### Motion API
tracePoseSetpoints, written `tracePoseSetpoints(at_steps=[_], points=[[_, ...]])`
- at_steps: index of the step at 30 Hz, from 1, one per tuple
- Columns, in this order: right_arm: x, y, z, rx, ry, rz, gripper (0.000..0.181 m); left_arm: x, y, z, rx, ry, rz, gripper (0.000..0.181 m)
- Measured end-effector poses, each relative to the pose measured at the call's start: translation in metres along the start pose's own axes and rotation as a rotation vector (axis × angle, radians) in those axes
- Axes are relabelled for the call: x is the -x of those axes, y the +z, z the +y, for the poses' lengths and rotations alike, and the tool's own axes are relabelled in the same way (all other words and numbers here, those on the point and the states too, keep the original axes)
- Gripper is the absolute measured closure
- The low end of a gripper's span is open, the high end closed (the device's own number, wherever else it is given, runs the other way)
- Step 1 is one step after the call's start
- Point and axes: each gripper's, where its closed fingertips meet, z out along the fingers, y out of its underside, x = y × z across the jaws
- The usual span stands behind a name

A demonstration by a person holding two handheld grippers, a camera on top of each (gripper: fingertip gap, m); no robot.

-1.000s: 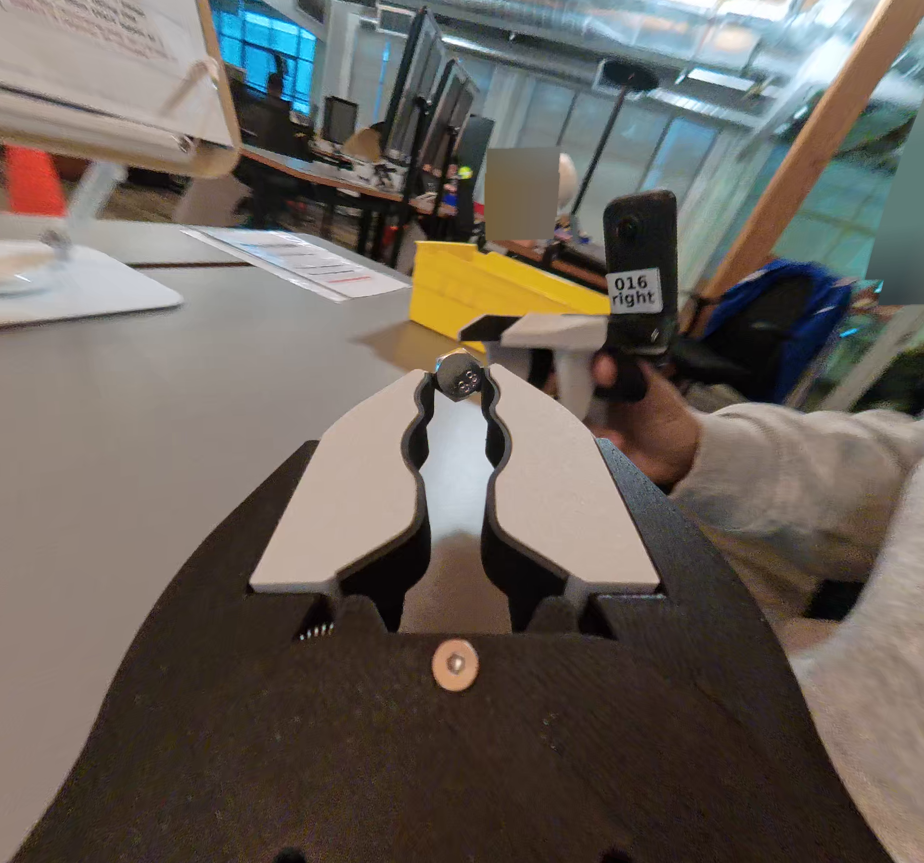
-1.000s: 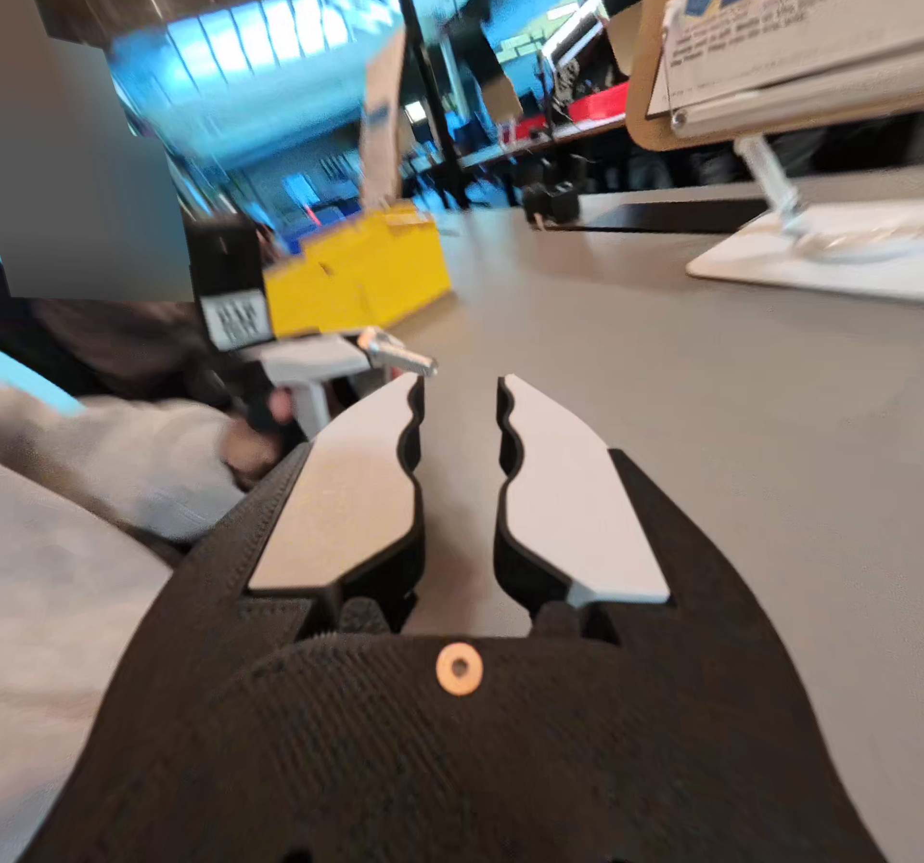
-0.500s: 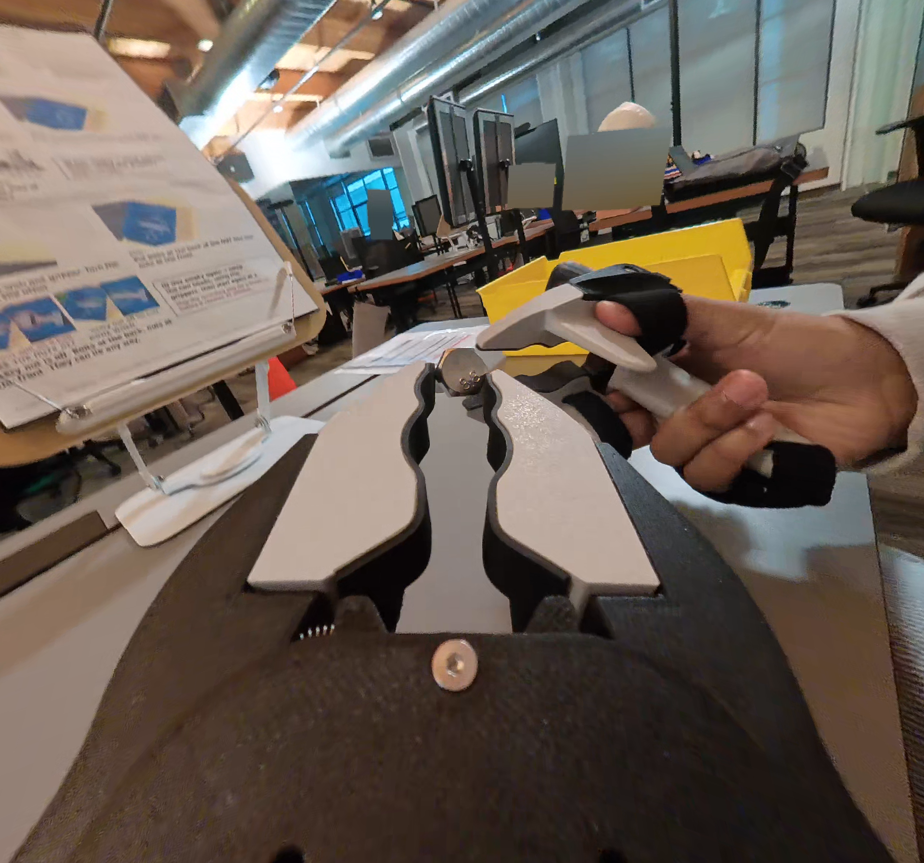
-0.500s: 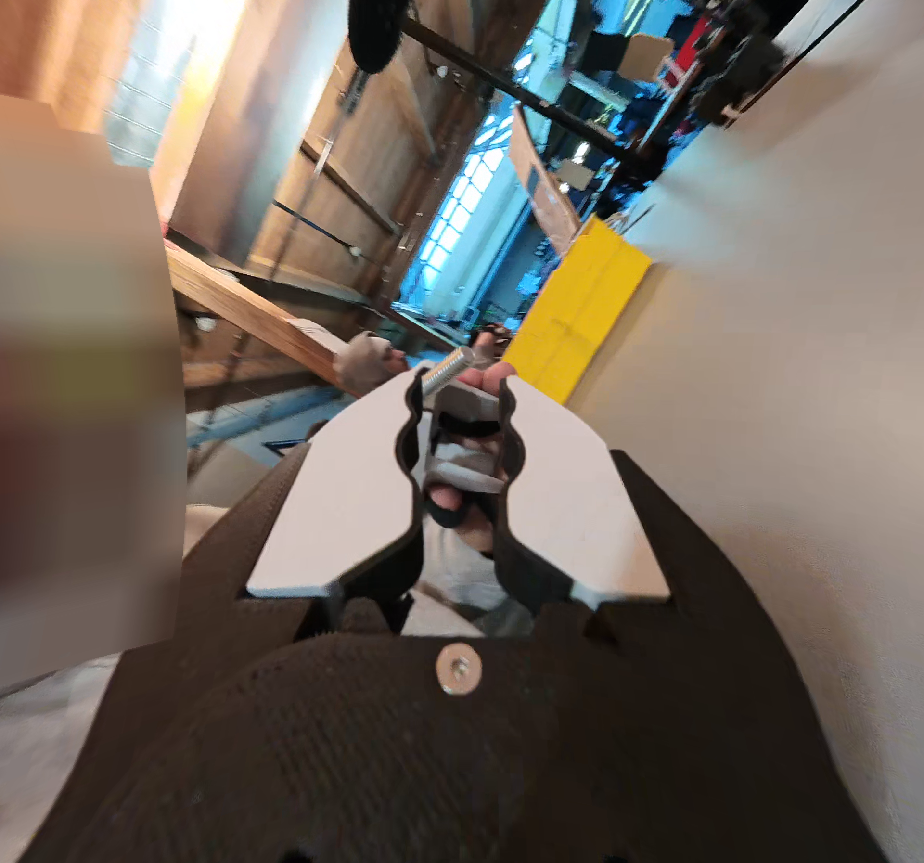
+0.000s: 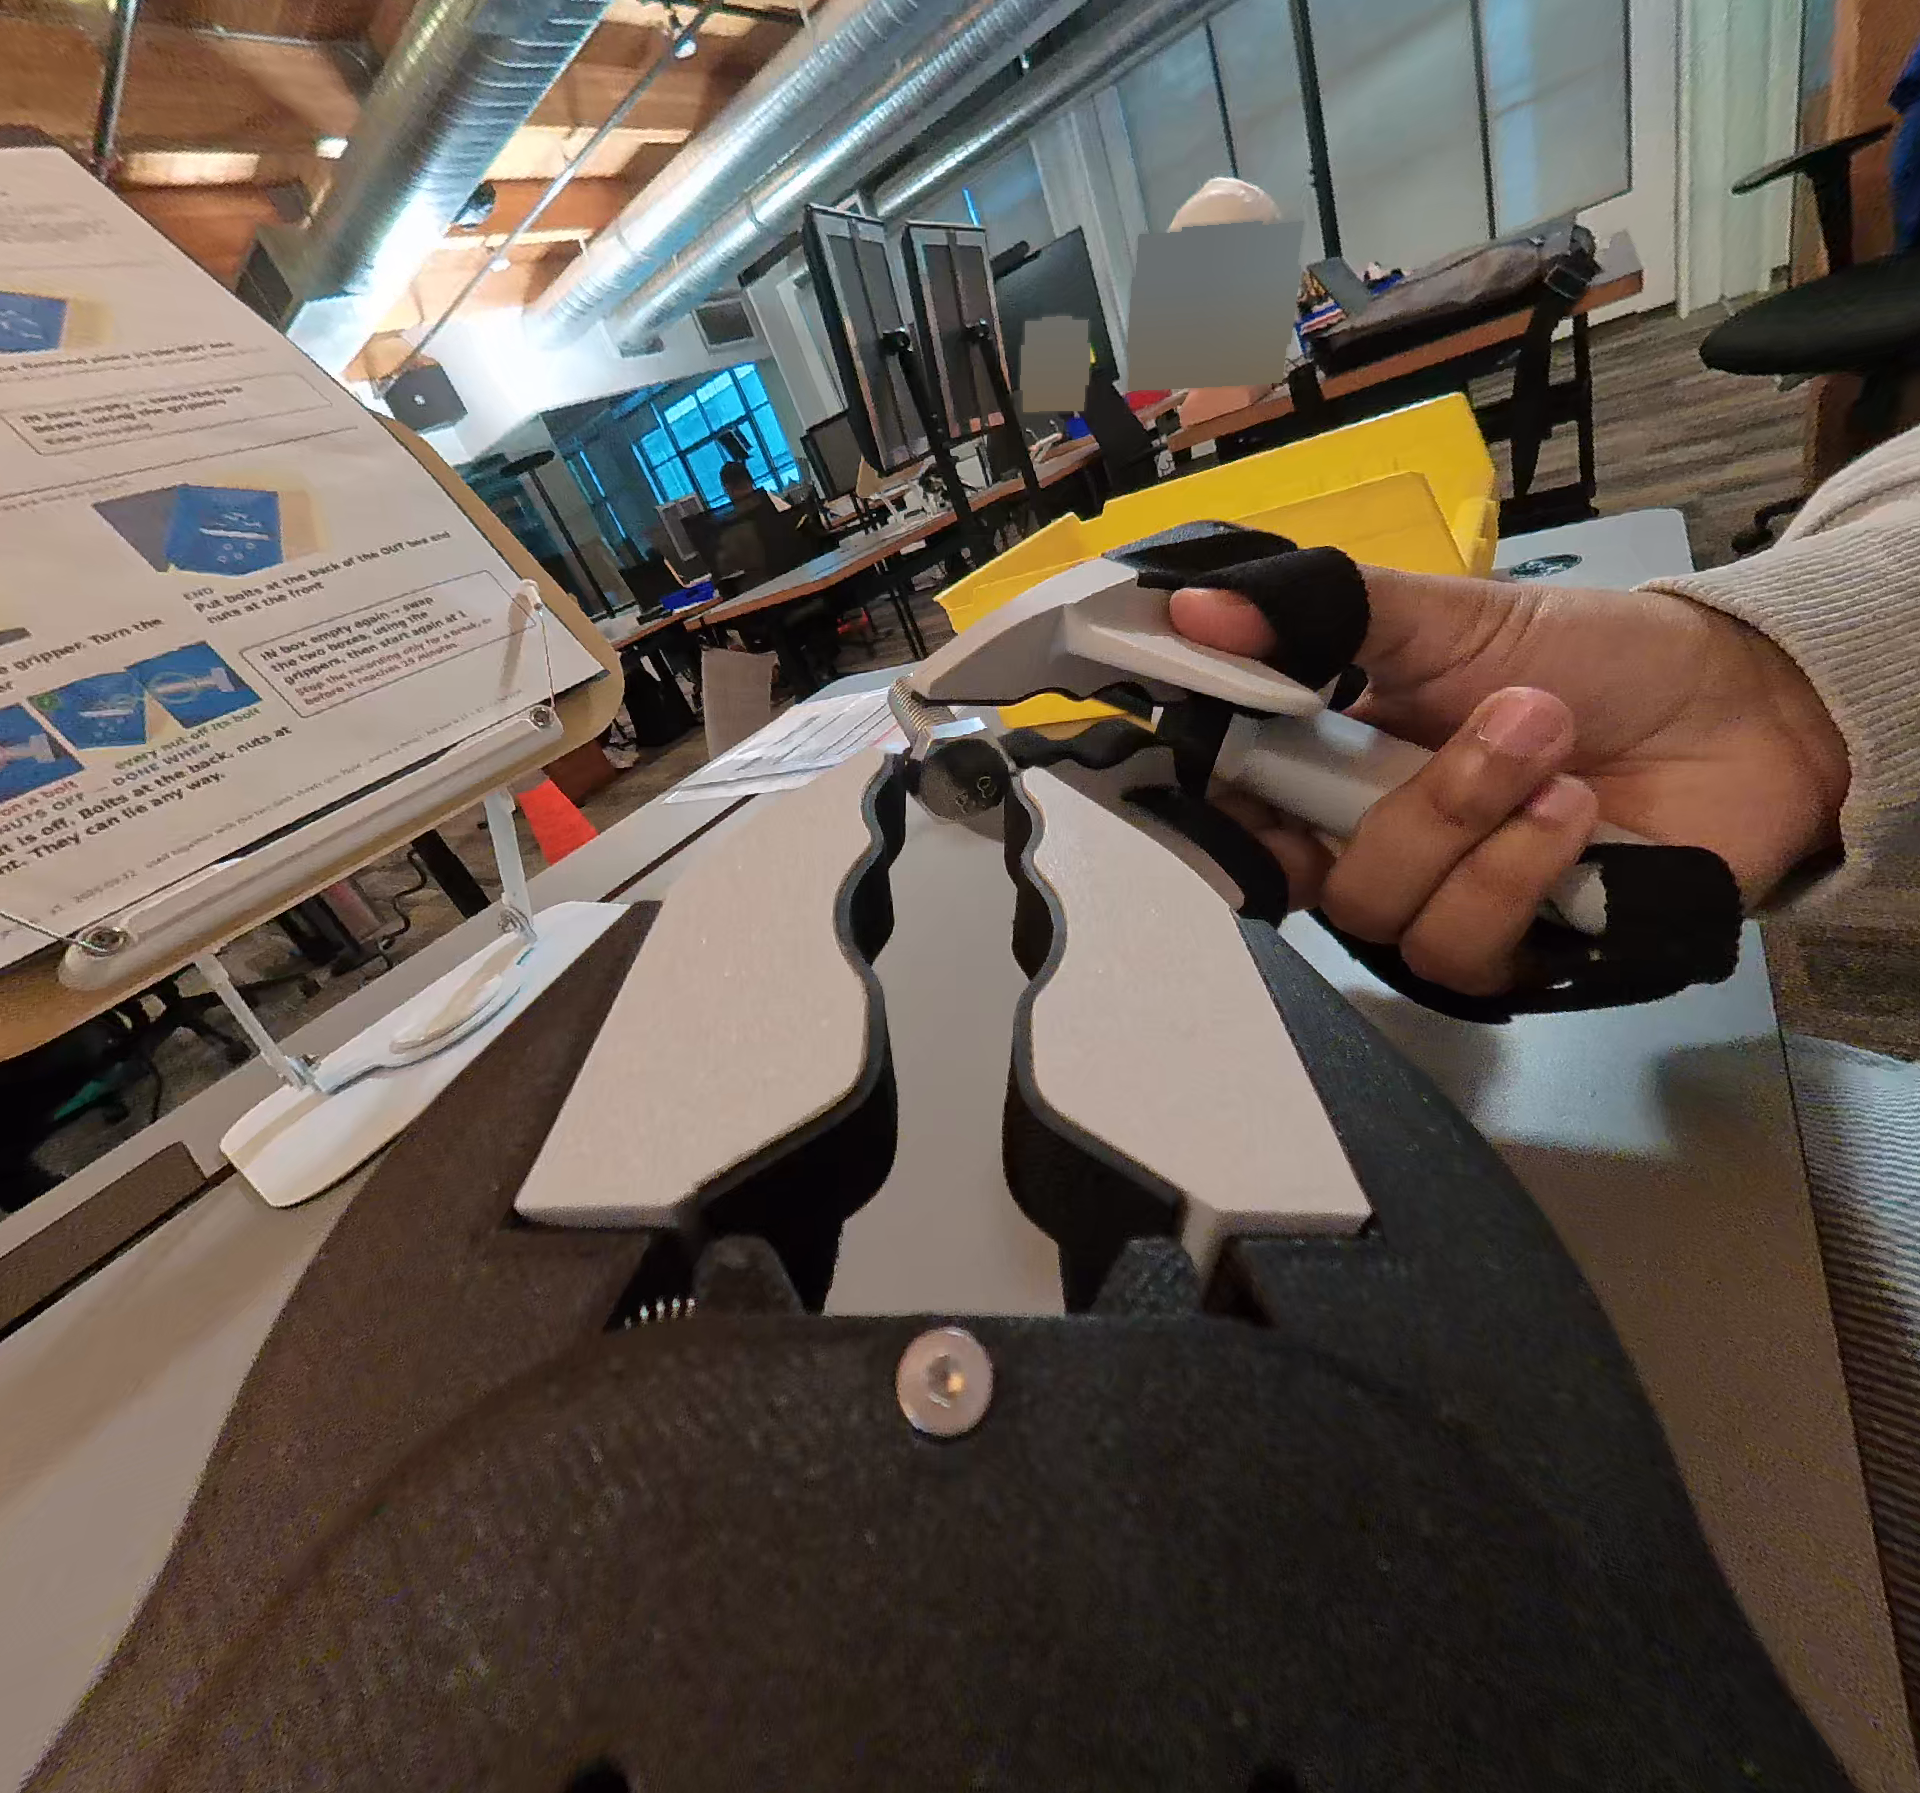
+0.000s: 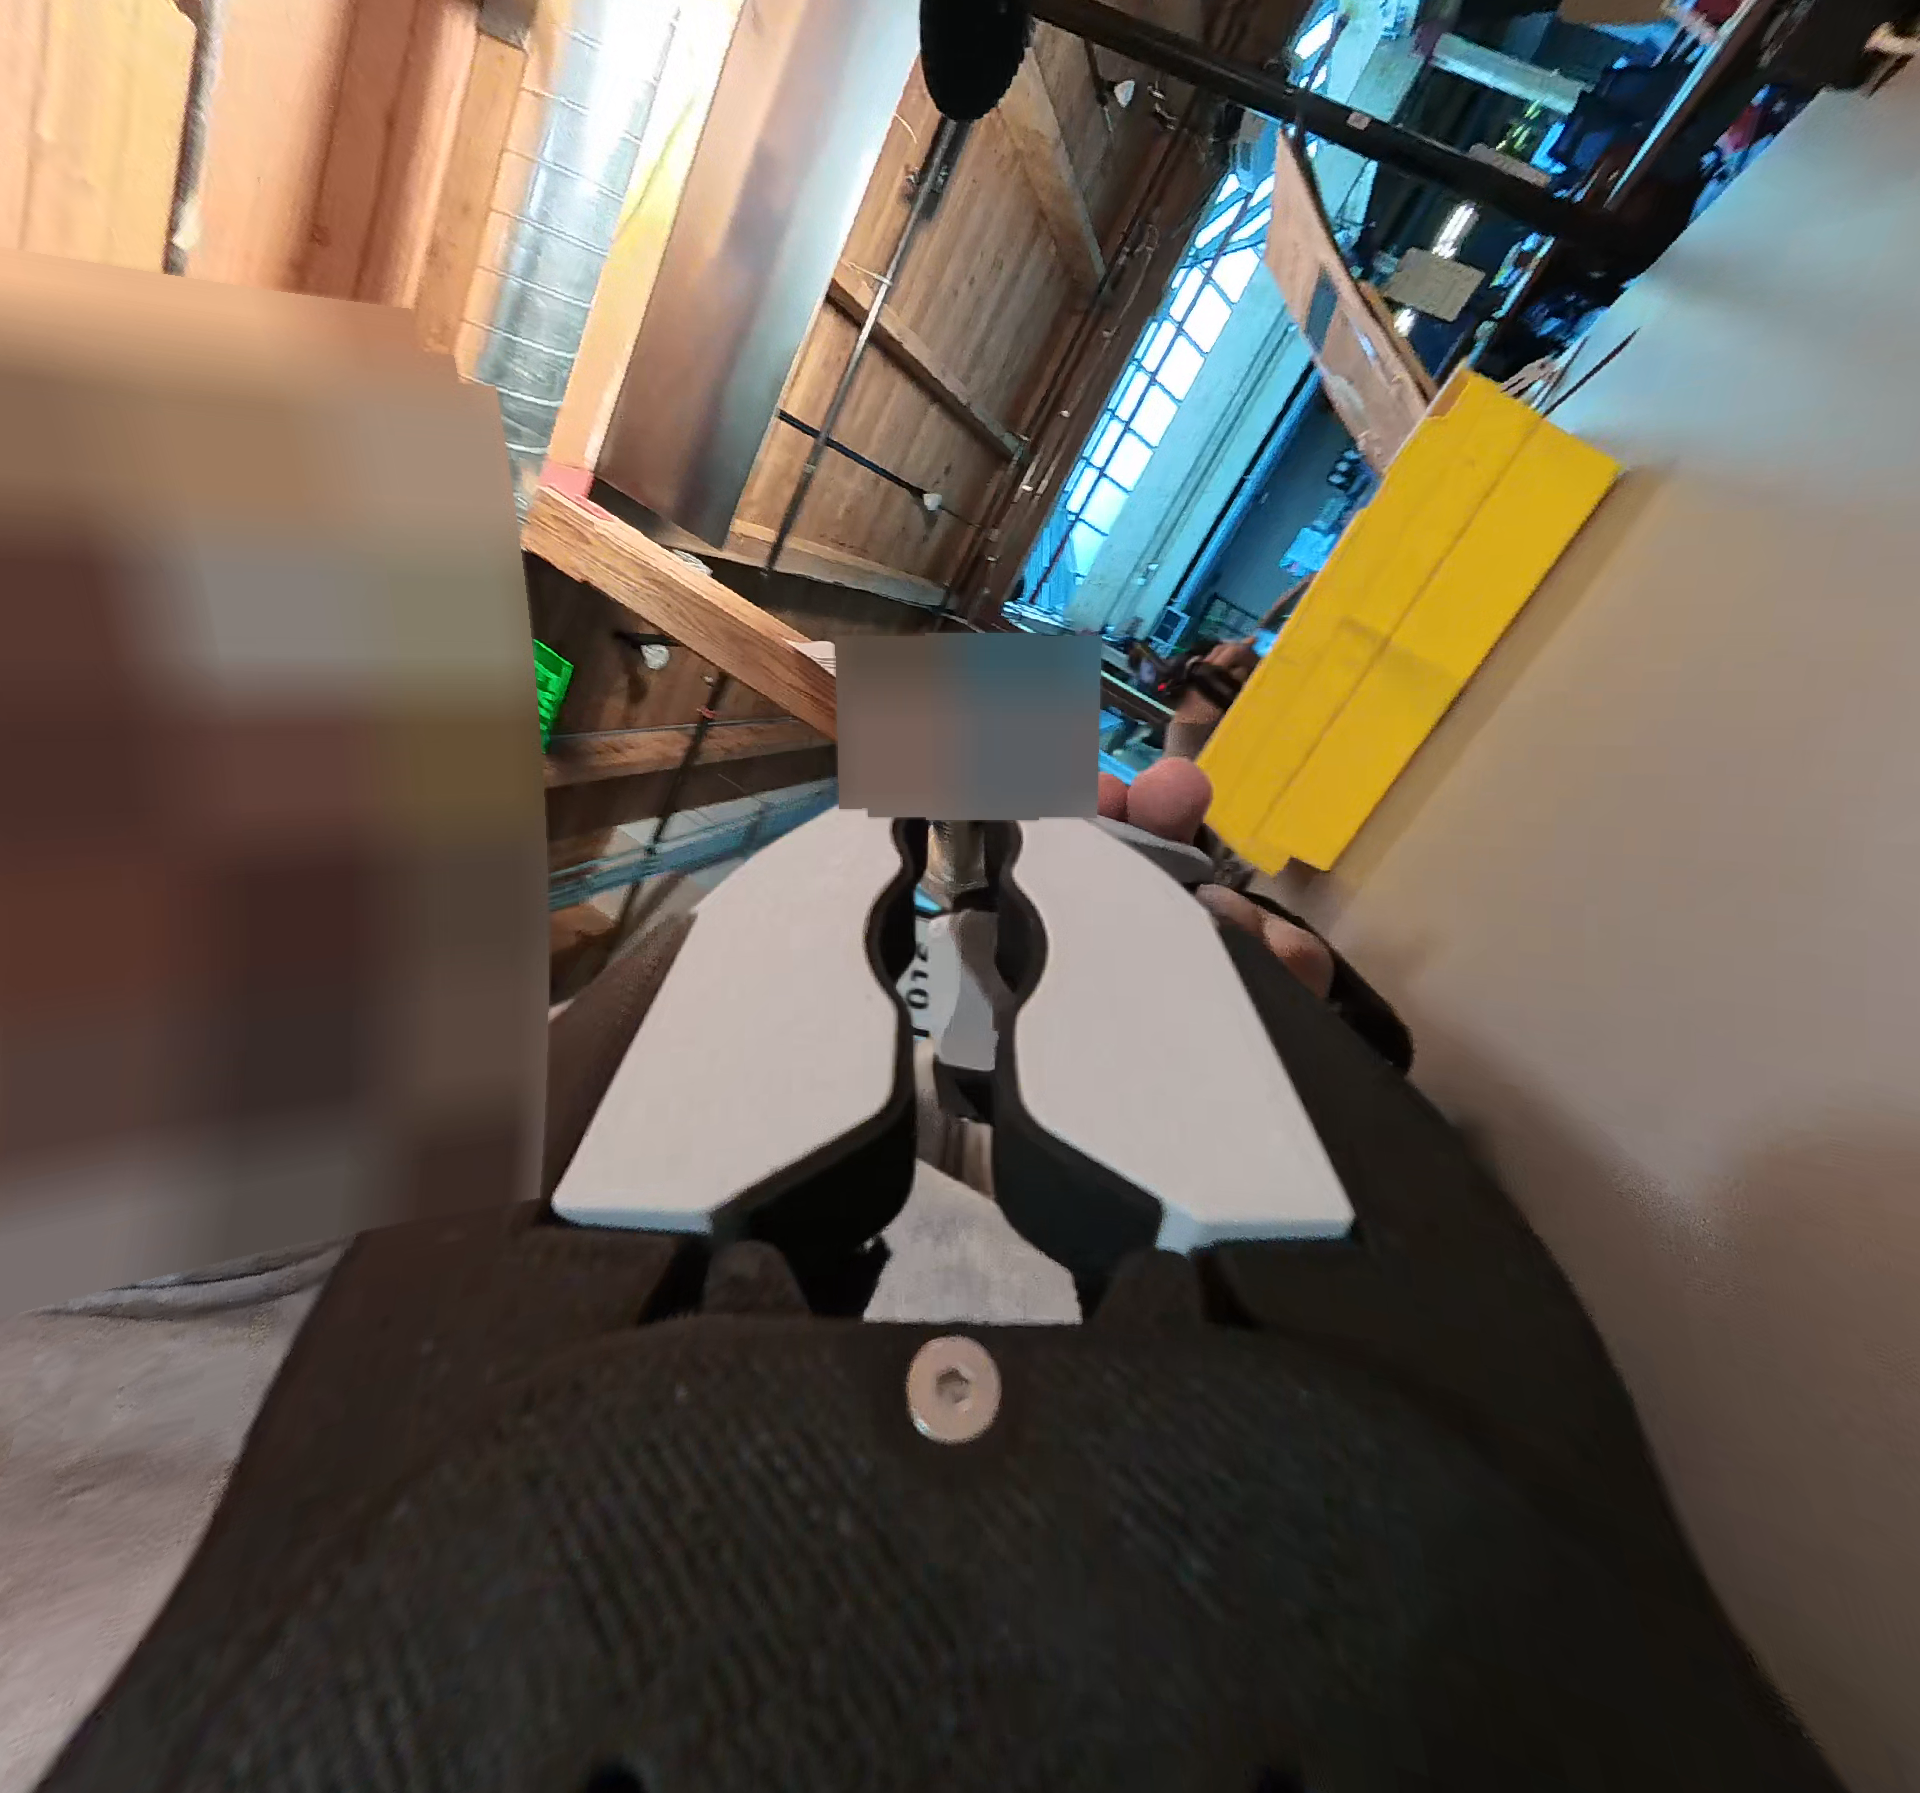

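Note:
My left gripper (image 5: 958, 775) is shut on the hex head of a metal bolt (image 5: 964, 794) and holds it above the grey table (image 5: 1558, 1120). The bolt's threaded end points away from me. My right gripper (image 5: 923, 704), held by a person's hand (image 5: 1558, 756), comes in from the right and meets that threaded end. In the right wrist view, rolled on its side, my right gripper (image 6: 961, 834) has its jaws narrowed onto the bolt's shaft (image 6: 961, 865). I cannot tell whether a nut sits there. The left gripper's body (image 6: 961, 1016) shows through the gap.
A yellow bin (image 5: 1351, 496) stands on the table behind the grippers and also shows in the right wrist view (image 6: 1403, 642). A document stand with a printed sheet (image 5: 208, 600) and white base (image 5: 395, 1047) is at the left. A paper sheet (image 5: 800, 741) lies beyond. Left and right tips are no more than a few centimetres apart.
The right gripper has rolled onto its side, moved in to the bolt held by the left gripper, and closed from open onto its shaft. The left gripper has tilted upward, still holding the bolt.

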Motion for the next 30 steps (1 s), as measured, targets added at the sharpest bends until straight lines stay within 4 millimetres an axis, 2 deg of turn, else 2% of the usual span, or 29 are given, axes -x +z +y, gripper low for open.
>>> tracePoseSetpoints(at_steps=[1, 7, 9, 16, 22, 30], points=[[-0.001, 0.0, 0.0, 0.006, -0.044, 0.026, 0.171, 0.0, 0.0, 0.001, 0.006, -0.004, 0.0, 0.161], [-0.013, -0.006, -0.004, 0.104, -0.386, 0.294, 0.172, -0.002, 0.006, 0.023, 0.119, -0.111, 0.043, 0.162], [-0.013, -0.008, -0.009, 0.111, -0.489, 0.35, 0.172, -0.004, 0.008, 0.033, 0.17, -0.151, 0.071, 0.152], [-0.016, -0.013, -0.012, 0.252, -0.909, 0.561, 0.172, -0.005, 0.009, 0.035, 0.202, -0.246, 0.094, 0.144], [-0.016, -0.009, -0.004, 0.286, -0.968, 0.579, 0.171, 0.002, 0.008, 0.035, 0.188, -0.347, 0.093, 0.146], [-0.011, -0.007, 0.004, 0.408, -1.044, 0.542, 0.171, -0.006, 0.005, 0.031, 0.157, -0.494, 0.236, 0.144]])
